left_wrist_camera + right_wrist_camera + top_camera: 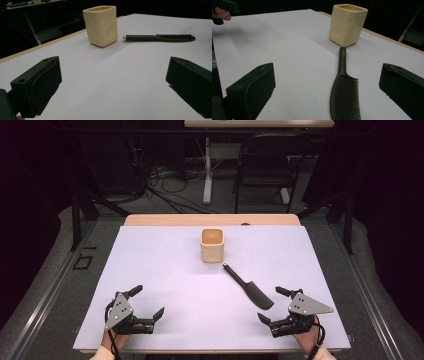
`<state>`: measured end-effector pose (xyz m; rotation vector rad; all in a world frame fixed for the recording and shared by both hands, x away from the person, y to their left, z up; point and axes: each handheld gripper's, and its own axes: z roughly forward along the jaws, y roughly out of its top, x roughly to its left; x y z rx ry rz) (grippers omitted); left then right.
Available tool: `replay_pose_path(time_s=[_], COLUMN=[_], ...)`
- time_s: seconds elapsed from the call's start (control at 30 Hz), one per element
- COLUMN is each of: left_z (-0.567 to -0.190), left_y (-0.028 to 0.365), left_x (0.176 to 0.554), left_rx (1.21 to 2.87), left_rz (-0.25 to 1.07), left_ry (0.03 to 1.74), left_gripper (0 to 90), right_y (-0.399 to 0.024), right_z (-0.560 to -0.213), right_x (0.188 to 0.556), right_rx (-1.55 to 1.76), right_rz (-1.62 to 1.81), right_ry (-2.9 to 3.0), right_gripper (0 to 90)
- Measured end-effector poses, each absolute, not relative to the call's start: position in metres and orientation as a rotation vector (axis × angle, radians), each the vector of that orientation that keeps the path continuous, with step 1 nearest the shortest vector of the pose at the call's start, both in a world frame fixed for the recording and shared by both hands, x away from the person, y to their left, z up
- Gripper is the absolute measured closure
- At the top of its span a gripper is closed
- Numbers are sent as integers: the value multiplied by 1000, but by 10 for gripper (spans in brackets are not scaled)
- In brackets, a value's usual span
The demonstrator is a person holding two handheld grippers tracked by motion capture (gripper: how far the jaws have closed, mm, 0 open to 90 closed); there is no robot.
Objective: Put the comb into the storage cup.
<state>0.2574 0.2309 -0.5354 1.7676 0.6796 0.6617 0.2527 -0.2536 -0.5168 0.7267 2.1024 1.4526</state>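
White table (165,270), cream cup (212,245), dark comb (249,287) near right gripper (274,306), jaws apart

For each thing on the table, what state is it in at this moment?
Cream square ceramic cup: upright, looks empty.
Dark plastic comb: lying flat, untouched, handle end toward the cup.
Left gripper: jaws open, holding nothing.
Right gripper: jaws open, holding nothing, near the comb.

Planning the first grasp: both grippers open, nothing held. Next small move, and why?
Probably ease the right gripper forward over the black plastic comb to straddle it. It lies flat just ahead between the open jaws, its handle pointing at the cream square cup; the left gripper is farther off.
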Motion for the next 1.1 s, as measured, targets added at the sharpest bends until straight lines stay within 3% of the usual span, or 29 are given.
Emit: replay_pose_path(time_s=[1.1], left_z=[-538], left_y=[227], left_x=[262], left_rx=[1793], left_rz=[661], left_ry=[673], left_gripper=[2], right_y=[-233], right_z=[-514], right_x=[267], right_rx=[675], right_rz=[1426], right_ry=[2146], right_gripper=[4])
